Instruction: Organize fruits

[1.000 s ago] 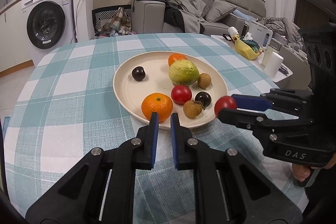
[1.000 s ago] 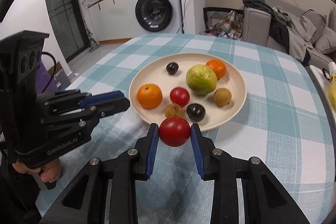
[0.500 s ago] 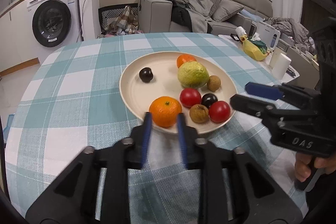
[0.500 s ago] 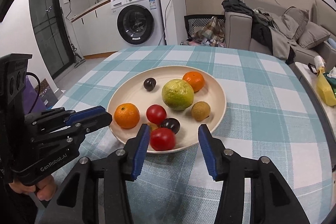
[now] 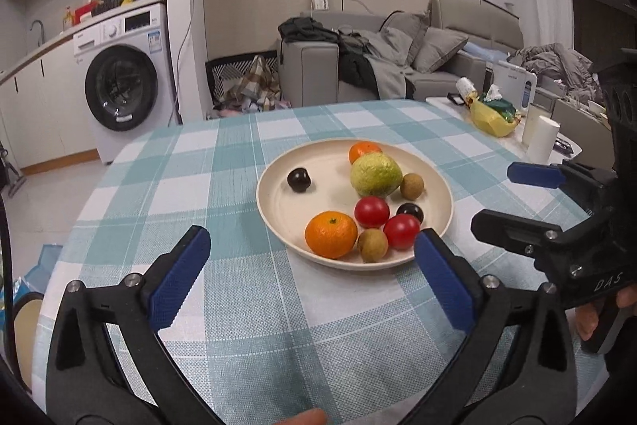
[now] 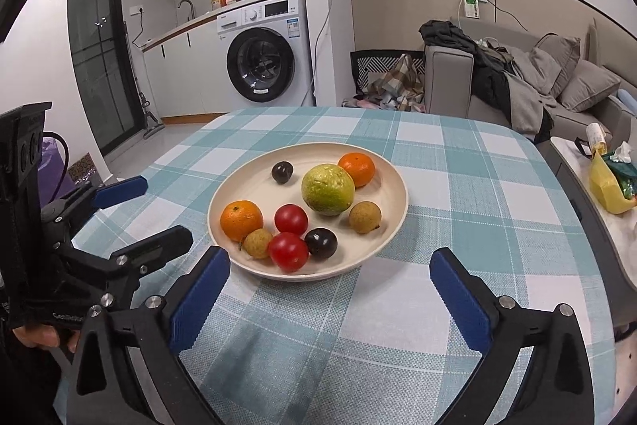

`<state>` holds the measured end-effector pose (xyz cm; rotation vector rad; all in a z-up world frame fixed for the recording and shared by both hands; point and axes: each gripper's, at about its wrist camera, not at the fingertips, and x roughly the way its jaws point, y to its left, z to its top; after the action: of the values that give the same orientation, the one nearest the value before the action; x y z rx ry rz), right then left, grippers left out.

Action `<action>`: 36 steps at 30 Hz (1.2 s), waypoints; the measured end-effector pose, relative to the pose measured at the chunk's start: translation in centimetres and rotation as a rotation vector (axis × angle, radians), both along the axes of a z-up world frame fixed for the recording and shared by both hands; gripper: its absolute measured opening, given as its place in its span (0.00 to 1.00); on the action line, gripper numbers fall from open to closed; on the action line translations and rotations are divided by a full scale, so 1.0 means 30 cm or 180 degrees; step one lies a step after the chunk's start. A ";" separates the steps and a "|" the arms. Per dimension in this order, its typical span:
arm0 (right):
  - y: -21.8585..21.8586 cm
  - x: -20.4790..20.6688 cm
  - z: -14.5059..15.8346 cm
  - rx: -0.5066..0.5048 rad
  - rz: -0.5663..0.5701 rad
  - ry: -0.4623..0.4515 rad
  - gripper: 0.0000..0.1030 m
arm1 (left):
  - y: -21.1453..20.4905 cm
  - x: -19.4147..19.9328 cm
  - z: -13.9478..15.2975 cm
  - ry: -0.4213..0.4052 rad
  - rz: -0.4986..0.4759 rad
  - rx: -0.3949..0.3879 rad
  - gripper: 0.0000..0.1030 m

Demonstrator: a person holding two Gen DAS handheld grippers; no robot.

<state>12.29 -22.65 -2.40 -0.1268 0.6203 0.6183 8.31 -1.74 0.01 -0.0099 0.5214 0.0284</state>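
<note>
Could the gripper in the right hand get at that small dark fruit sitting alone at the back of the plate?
Probably yes: the right gripper, jaws opening and empty, would reach over nearer fruit, but the dark fruit stands clear.

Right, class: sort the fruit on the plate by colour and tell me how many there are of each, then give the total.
Orange: 2
Red: 2
Dark purple: 2
Tan-brown: 2
Green: 1
Total: 9, all on the plate.
</note>
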 end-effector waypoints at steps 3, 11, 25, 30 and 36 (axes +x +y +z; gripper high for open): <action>-0.009 -0.018 0.009 0.0059 0.0017 -0.0069 1.00 | -0.003 -0.023 0.009 -0.0043 -0.0012 -0.0013 0.99; -0.030 -0.057 0.029 0.0207 0.0058 -0.0239 1.00 | 0.017 -0.080 0.025 -0.0191 0.0058 -0.0113 0.99; -0.077 -0.070 0.026 0.0390 -0.0041 -0.0354 1.00 | 0.029 -0.102 0.038 -0.0273 0.0078 -0.0170 0.99; -0.079 -0.077 0.028 0.0386 -0.0053 -0.0399 1.00 | 0.024 -0.108 0.046 -0.0318 0.0069 -0.0157 0.99; -0.081 -0.087 0.029 0.0377 -0.0062 -0.0438 1.00 | 0.024 -0.109 0.045 -0.0316 0.0065 -0.0161 0.99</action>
<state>9.67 -25.07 -1.52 -0.0518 0.4502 0.6203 5.04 -1.02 1.37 -0.0658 0.4226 0.0345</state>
